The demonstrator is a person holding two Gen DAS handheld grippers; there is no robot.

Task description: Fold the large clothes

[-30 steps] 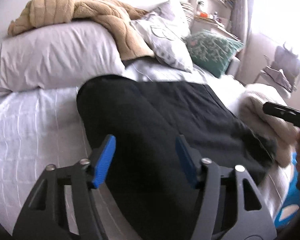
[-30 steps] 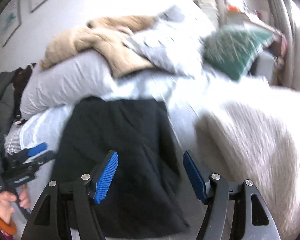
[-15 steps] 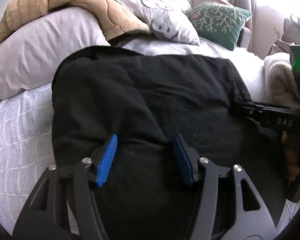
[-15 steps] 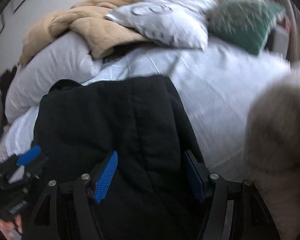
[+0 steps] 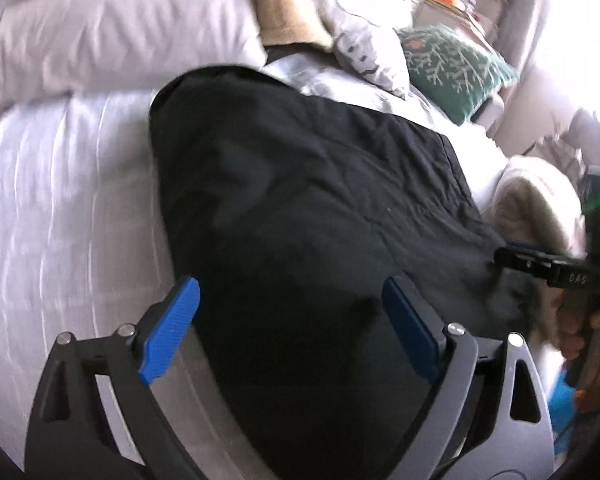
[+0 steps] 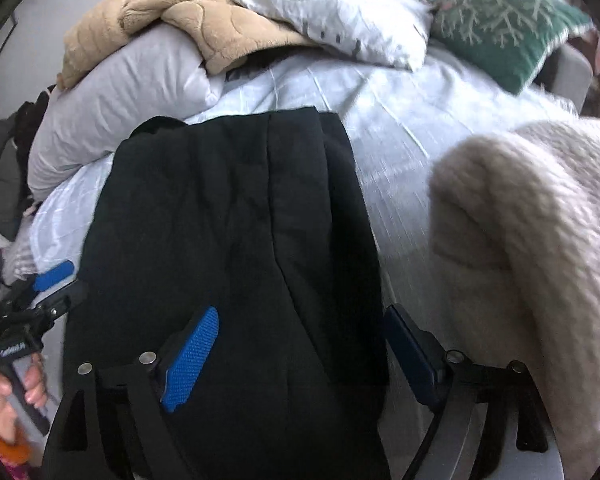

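A black garment (image 5: 300, 208), folded into a long rectangle, was laid flat on the white bed cover (image 5: 60, 208), with its far edge stopped short of the pillows. In the left wrist view, a broad strip of bare cover was seen along the garment's left edge, running up to the large white pillow (image 5: 112, 36). In the right wrist view, a narrower band of bare cover (image 6: 396, 168) was left between the garment's (image 6: 236, 232) right edge and a cream fleece blanket (image 6: 540, 248) heaped just beside it. Beyond the far edge, a patterned grey-white cushion (image 6: 352, 12) and a green cushion with a pale branch pattern (image 6: 512, 28) were propped, with a tan plush blanket (image 6: 188, 16) draped over the white pillow (image 6: 116, 96).

The left gripper (image 5: 296, 324) was held over the garment's near left edge, its jaws spread wide and released, nothing caught between the blue pads (image 5: 172, 328). The right gripper (image 6: 300, 356) was held over the near right edge, jaws likewise parted and empty; one blue pad (image 6: 192, 360) was seen over the black cloth and the other just past the garment's edge. Each gripper was visible at the border of the other's view, at opposite sides of the garment.

No containers could be made out.
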